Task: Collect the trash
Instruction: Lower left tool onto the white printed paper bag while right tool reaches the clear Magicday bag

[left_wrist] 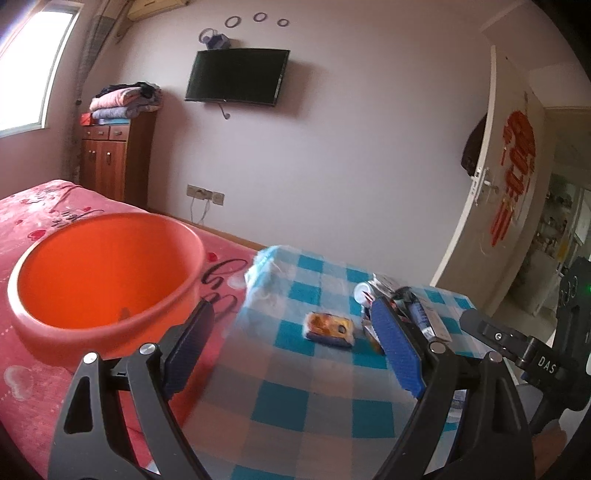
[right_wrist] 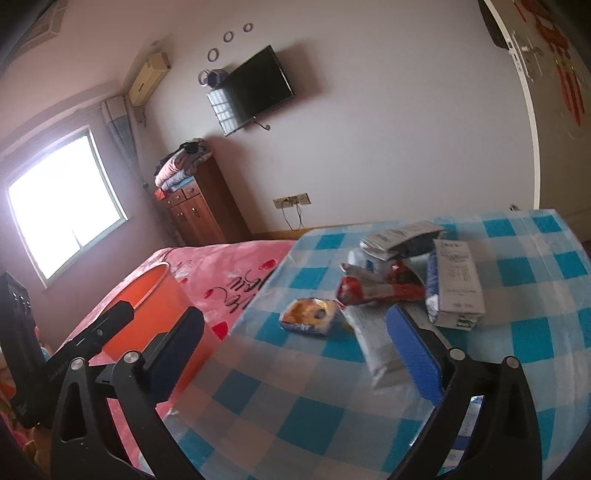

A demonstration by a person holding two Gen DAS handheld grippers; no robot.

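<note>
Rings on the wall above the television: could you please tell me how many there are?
3, in a row on the wall above the television: a left ring, a middle ring and a right ring. None looks hidden.

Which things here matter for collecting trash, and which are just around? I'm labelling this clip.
Job: orange bin; yellow wrapper; red wrapper; white carton; grey packet.
Just around: TV; cabinet; folded clothes; door.
</note>
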